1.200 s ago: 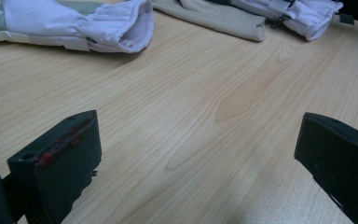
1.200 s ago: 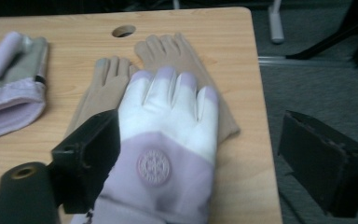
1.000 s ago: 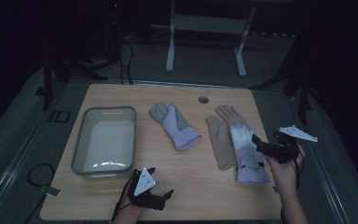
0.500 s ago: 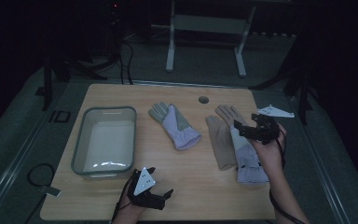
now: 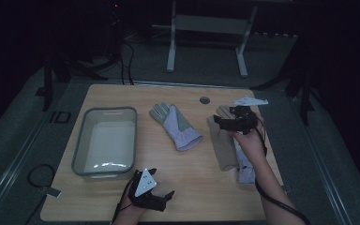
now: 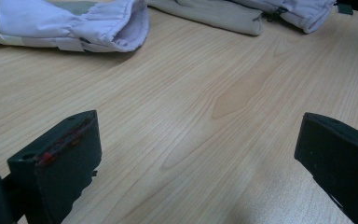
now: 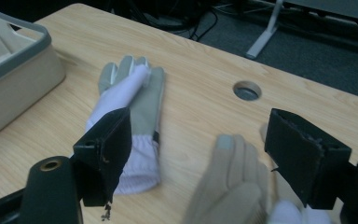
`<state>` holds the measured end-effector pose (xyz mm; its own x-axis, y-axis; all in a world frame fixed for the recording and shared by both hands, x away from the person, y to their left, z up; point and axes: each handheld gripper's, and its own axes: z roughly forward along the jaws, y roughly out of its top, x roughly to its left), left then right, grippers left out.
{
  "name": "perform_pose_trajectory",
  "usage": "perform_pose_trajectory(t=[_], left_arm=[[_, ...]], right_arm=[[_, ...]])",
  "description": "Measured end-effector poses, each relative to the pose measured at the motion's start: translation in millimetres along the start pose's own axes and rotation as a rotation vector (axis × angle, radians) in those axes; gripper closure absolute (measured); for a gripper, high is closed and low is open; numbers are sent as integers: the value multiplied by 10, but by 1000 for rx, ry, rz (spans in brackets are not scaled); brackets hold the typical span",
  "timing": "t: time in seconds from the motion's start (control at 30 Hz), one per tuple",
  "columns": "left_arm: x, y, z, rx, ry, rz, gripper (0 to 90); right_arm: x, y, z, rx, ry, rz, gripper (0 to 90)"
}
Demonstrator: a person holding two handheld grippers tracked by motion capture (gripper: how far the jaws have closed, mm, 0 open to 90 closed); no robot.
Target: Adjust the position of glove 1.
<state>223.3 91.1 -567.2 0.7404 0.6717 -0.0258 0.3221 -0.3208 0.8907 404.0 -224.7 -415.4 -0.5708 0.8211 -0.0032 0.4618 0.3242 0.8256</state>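
1. Reaching with the right tool (image 5: 221,121) over the fingertip end of the beige glove (image 5: 223,150) at the right side of the tabletop (image 5: 192,197).
2. Right tool state: jaws well apart, just narrowed a little, nothing clamped; glove fingers (image 7: 230,154) lie below and between them, seemingly untouched.
3. Left tool (image 5: 165,196) state: jaws wide, empty, parked low at the near edge, bare wood ahead (image 6: 200,107).
4. Position of related items: second glove (image 5: 176,125), grey and lilac, flat at centre; grey bin (image 5: 77,154) at the left, apparently empty.
5. Recommended approach: lower straight onto one layer of fabric near the fingertips, pads either side of a fold, then close fully.
6. Avoid pinching the lilac piece (image 5: 246,171) under the beige glove unless both are meant to lift together.
7. Keep the trailing cable (image 5: 281,204) off the cloth.
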Motion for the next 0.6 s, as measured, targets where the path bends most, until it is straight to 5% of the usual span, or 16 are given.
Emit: perform_pose_trajectory(t=[0.6], left_arm=[[-14,-2,-4,-6,2,17,7]], right_arm=[[370,159,753,107,95,-81,377]])
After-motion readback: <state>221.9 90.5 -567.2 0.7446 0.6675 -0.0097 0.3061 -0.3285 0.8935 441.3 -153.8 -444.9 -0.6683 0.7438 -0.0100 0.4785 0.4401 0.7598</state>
